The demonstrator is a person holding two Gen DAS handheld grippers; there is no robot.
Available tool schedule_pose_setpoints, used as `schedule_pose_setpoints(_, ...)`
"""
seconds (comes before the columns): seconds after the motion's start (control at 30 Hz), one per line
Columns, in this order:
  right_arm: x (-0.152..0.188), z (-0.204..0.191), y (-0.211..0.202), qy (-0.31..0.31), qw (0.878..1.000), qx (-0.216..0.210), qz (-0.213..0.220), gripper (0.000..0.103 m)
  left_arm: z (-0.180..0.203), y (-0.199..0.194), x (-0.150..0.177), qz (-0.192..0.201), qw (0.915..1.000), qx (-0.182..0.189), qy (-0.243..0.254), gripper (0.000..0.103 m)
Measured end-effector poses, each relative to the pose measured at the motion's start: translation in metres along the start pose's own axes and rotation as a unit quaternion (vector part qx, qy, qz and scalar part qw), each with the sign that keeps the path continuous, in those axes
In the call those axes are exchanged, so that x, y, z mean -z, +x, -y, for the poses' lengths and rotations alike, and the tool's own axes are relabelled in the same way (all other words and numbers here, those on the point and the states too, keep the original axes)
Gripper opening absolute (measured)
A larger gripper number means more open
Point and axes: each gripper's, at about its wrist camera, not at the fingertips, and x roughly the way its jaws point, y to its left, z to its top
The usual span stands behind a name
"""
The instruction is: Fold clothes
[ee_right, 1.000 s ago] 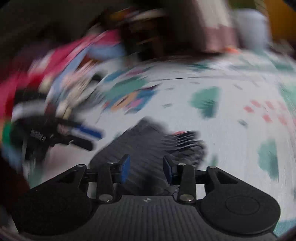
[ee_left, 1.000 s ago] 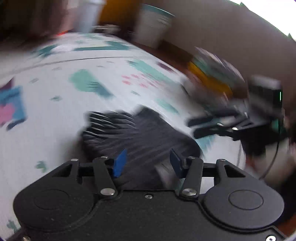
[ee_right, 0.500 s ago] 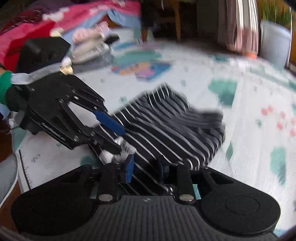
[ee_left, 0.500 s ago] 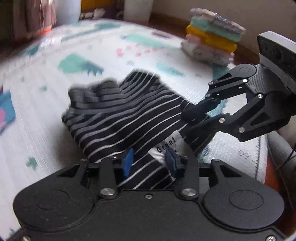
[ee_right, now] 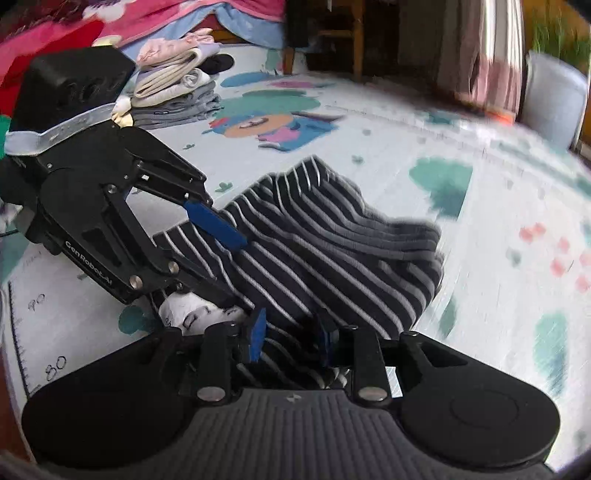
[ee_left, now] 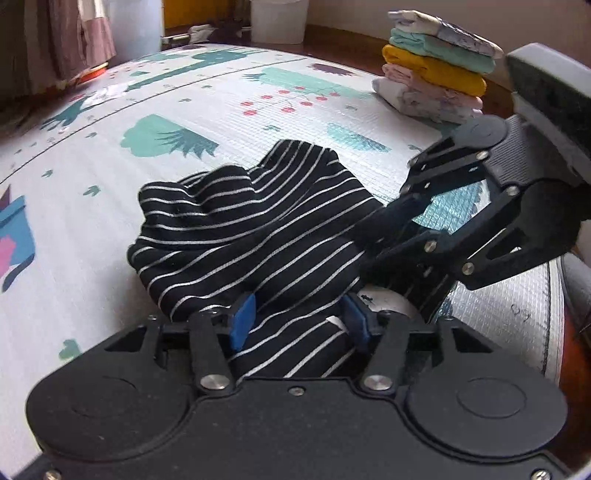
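Observation:
A black garment with thin white stripes (ee_left: 251, 229) lies bunched on a patterned play mat (ee_left: 221, 103). Its near edge runs between the blue pads of my left gripper (ee_left: 299, 323), whose jaws stand wide apart around the cloth. A white printed patch (ee_left: 388, 299) shows beside the right pad. My right gripper (ee_left: 369, 240) comes in from the right, fingers drawn close on the cloth's edge. In the right wrist view the garment (ee_right: 332, 251) is pinched in a bunch between my right gripper (ee_right: 291, 336), and the left gripper (ee_right: 229, 266) straddles the fabric from the left.
A stack of folded clothes (ee_left: 436, 66) sits on the mat's far right corner; a second folded pile (ee_right: 177, 85) lies near pink and red bedding (ee_right: 74, 22). A white bin (ee_left: 279, 18), a curtain and chair legs (ee_right: 354, 37) stand beyond the mat.
Both grippers have come down onto the striped garment and closer to each other. The left pads narrowed, then spread wide again. The right pads are a little closer than a second ago.

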Motion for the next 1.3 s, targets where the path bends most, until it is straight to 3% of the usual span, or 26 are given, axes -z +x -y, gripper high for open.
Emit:
schedule_pose_setpoints(0.1,0.007,-0.007,-0.025,-0.003,0.999,-0.001,0.042,0.03,-0.001,-0.008,0.0,0.004,0.9999,0.002,-0.014,0.052)
schedule_pose_setpoints(0.17,0.018,-0.004,-0.015,0.012,1.0,-0.003,0.013,0.033,-0.003,-0.008,0.001,0.001,0.9998,0.003,-0.02,0.053)
schedule_pose_setpoints(0.23,0.028,0.013,-0.002,0.076,0.997,-0.031,0.011,0.033,-0.005,-0.009,0.003,-0.002,0.9996,0.004,-0.026,0.057)
schedule_pose_setpoints(0.37,0.004,0.009,0.002,0.019,0.999,-0.03,-0.022,0.034,-0.008,-0.011,0.005,-0.009,0.9992,0.007,-0.039,0.058)
schedule_pose_setpoints(0.5,0.004,0.018,-0.015,0.01,0.999,0.019,0.03,0.034,-0.012,-0.027,-0.01,0.036,0.9992,0.001,-0.017,0.056)
schedule_pose_setpoints(0.63,-0.008,0.042,-0.01,0.015,0.996,0.071,0.049,0.034,-0.019,-0.012,-0.034,0.068,0.996,-0.011,0.058,0.056)
schedule_pose_setpoints(0.7,-0.015,0.048,-0.002,-0.008,0.996,0.073,0.045,0.034,-0.026,0.006,-0.041,0.054,0.9956,-0.017,0.074,0.056)
schedule_pose_setpoints(0.83,-0.017,0.057,0.044,-0.02,0.998,0.049,-0.039,0.034,-0.044,0.047,-0.035,-0.004,0.9968,-0.02,0.077,0.06)
schedule_pose_setpoints(0.9,-0.017,0.065,0.05,0.012,0.998,0.042,-0.033,0.034,-0.043,0.05,-0.04,-0.013,0.9966,-0.02,0.079,0.06)
schedule_pose_setpoints(1.0,-0.017,0.065,0.049,0.004,0.998,0.042,-0.036,0.035,-0.045,0.05,-0.041,-0.016,0.9974,-0.017,0.069,0.06)
schedule_pose_setpoints(1.1,-0.022,0.066,0.027,0.056,0.997,0.043,0.002,0.039,-0.052,0.028,-0.051,0.006,0.9997,-0.013,0.019,0.06)
schedule_pose_setpoints(1.17,-0.025,0.067,0.006,0.106,0.993,0.044,0.039,0.063,-0.063,0.001,-0.049,0.039,0.9976,-0.006,-0.057,0.06)
schedule_pose_setpoints(1.23,-0.015,0.074,-0.014,0.191,0.979,0.038,0.059,0.071,-0.073,-0.02,-0.041,0.057,0.9902,0.003,-0.127,0.061)
schedule_pose_setpoints(1.3,0.001,0.077,-0.023,0.264,0.963,0.017,0.053,0.071,-0.083,-0.031,-0.022,0.055,0.977,0.021,-0.205,0.061)
